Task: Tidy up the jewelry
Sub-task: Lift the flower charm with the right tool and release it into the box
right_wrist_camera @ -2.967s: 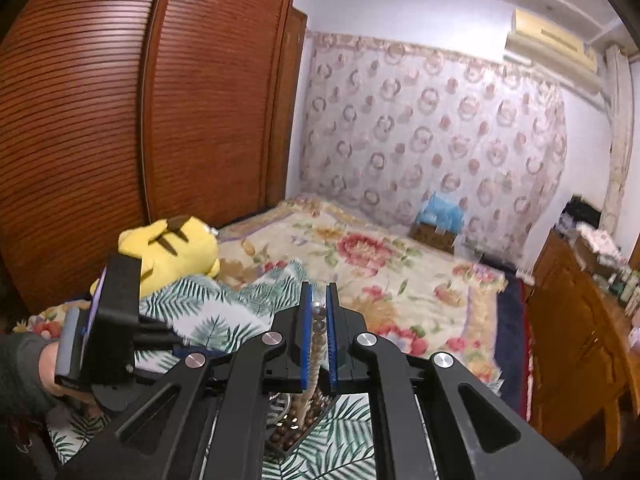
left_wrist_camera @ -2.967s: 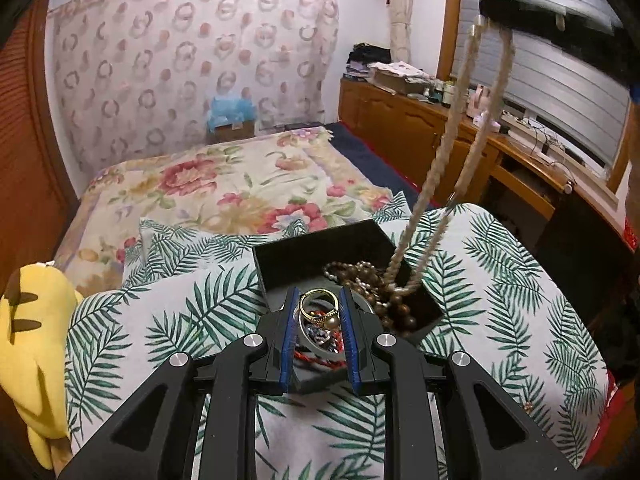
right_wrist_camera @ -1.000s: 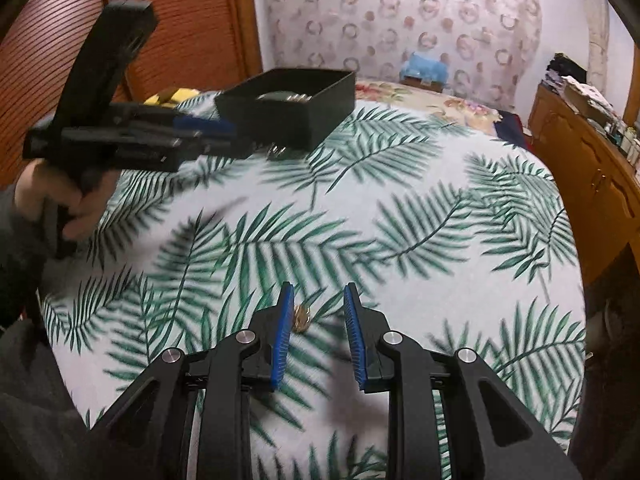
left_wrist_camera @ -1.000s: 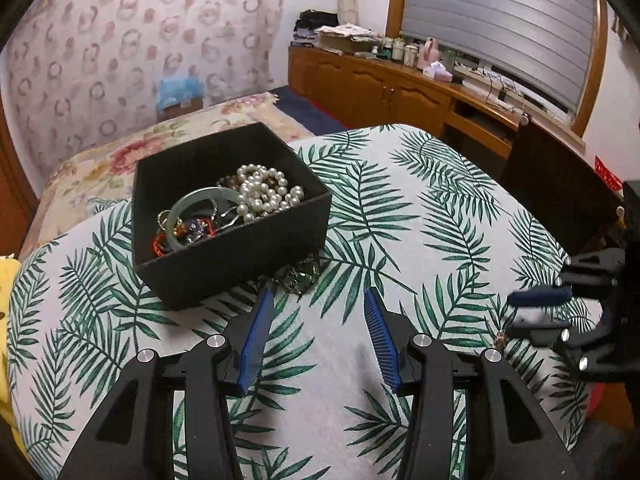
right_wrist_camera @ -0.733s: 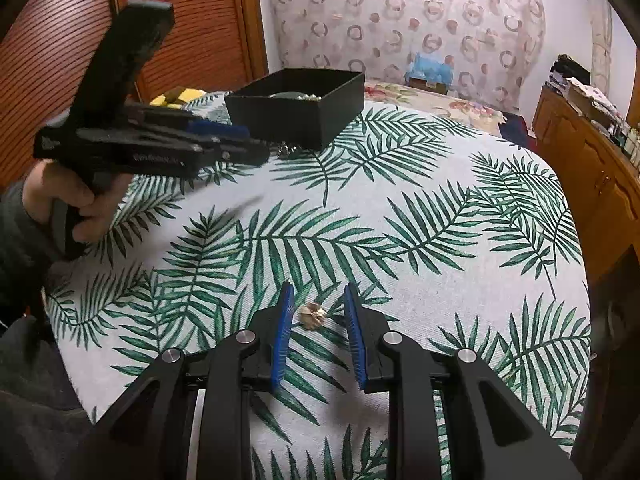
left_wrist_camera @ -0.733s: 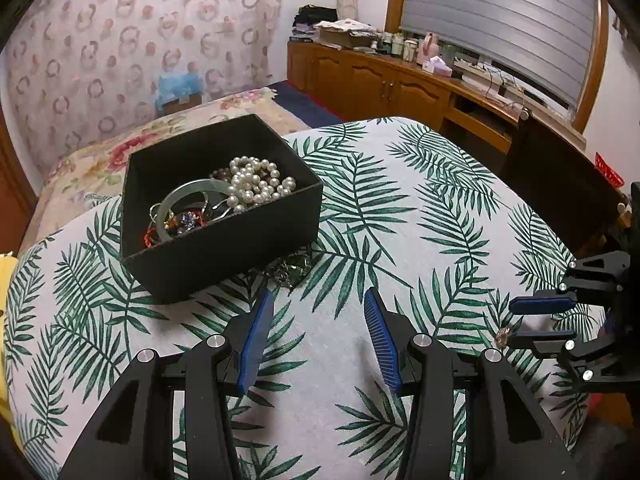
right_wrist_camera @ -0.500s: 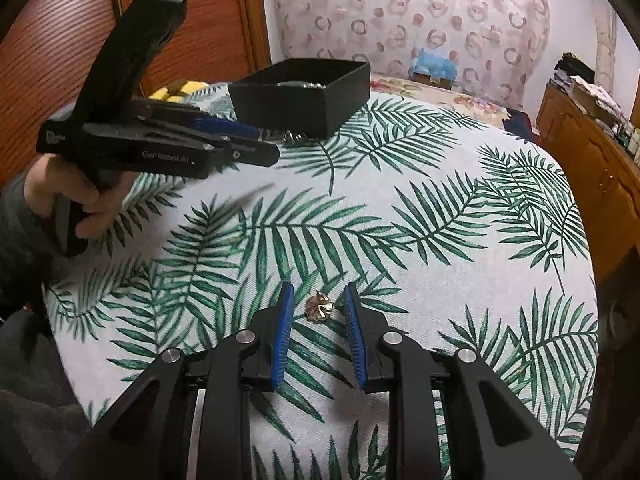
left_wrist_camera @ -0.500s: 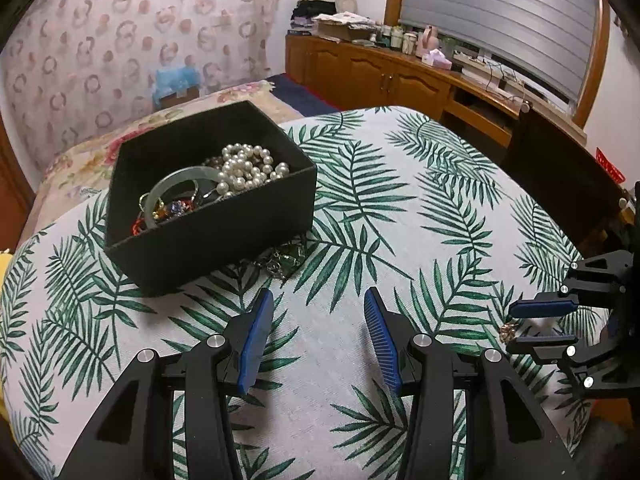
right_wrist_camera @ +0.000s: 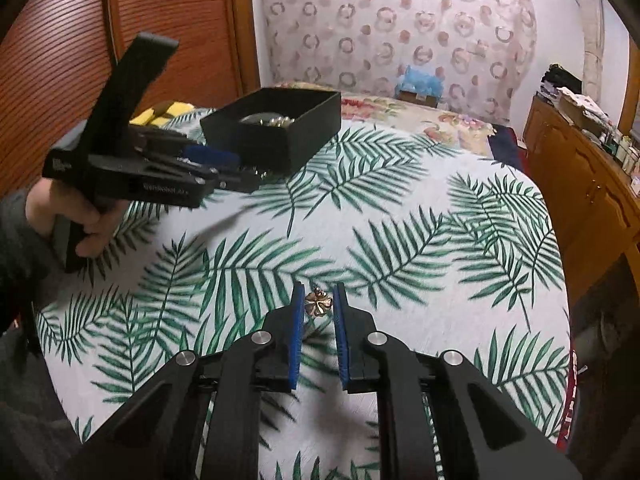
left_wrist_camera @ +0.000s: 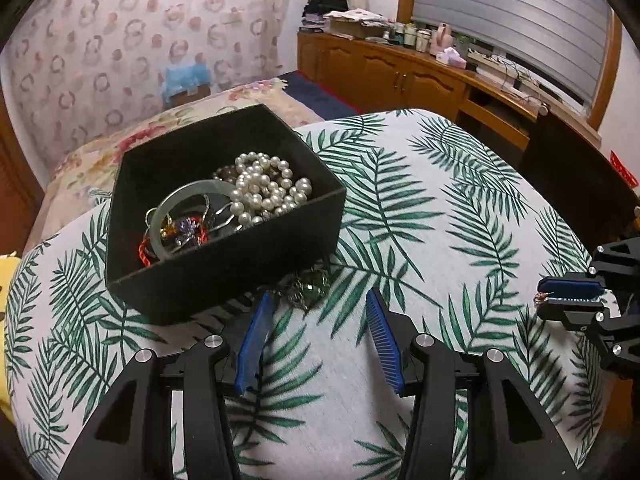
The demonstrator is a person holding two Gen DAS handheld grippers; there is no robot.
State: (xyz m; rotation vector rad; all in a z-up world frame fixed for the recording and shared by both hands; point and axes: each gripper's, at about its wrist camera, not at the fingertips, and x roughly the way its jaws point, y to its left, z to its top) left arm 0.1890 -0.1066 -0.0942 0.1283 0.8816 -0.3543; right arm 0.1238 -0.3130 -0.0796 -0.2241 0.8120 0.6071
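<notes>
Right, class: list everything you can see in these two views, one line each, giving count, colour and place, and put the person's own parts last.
Jewelry box: one, black, open, on the leaf-print cloth.
Pearl strand: one, white, piled inside the box.
Bangle: one, pale green, inside the box beside the pearls.
Green-stone piece: one, dark green, on the cloth against the box's front corner.
Small ornament: one, gold, between the right fingers.
Leaf-print cloth: one, white with green fronds, under everything.
Plush toy: one, yellow, behind the box.
Cabinets: brown wood, along the wall.
Left gripper: black, blue fingers, open, near the box.
Right gripper: black, blue fingers, closing around the ornament.
Left hand: one, holding the left gripper.
</notes>
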